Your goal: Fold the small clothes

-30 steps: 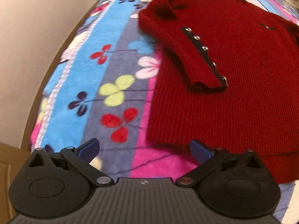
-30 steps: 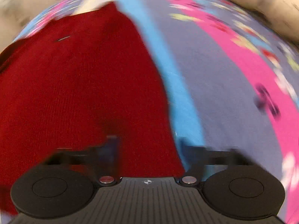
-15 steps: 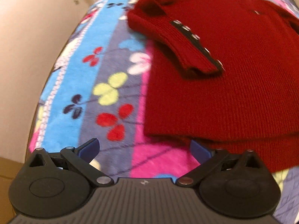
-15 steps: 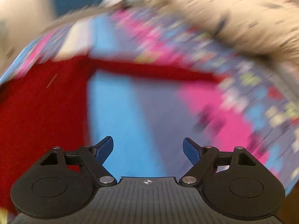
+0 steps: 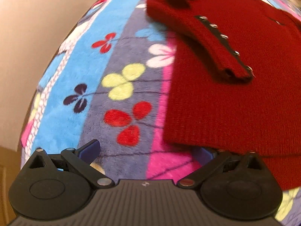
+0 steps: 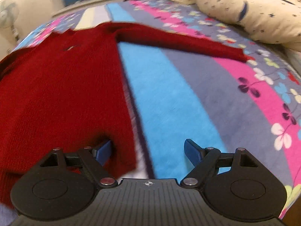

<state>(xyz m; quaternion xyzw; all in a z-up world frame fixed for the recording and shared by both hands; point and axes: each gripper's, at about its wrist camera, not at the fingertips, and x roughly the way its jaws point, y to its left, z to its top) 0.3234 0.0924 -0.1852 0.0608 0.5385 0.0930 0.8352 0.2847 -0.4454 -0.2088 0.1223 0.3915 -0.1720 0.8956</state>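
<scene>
Left wrist view looks steeply down on a bed covered by a striped fleece blanket [image 5: 120,86] in blue, grey and pink bands printed with red, yellow, white and dark flowers. A cream wall [image 5: 33,37] rises beyond the bed's edge on the left of that view. In the right wrist view a pale pillow [image 6: 244,9] with small dark marks lies at the far right of the bed, and a fan [image 6: 8,18] stands blurred at the far left.

Spread flat on the blanket is the red knitted sweater [image 5: 235,103]. One sleeve [image 5: 210,37] is folded in across its body, its cuff edged with a dark strip [image 5: 223,37] of metal snaps. The other sleeve [image 6: 178,39] lies stretched out over the blanket toward the pillow.

At the sweater's lower hem the left gripper [image 5: 144,150] has its fingers wide apart: the left blue pad sits over bare blanket, while the right one is tucked just under the hem's corner, pressing on nothing.

The right gripper [image 6: 148,150] has just been opening and now stands with its fingers well apart too. Its left pad is against the sweater's side edge near the hem, the right pad is over the blue stripe, and the knit edge lies between them unclamped.
</scene>
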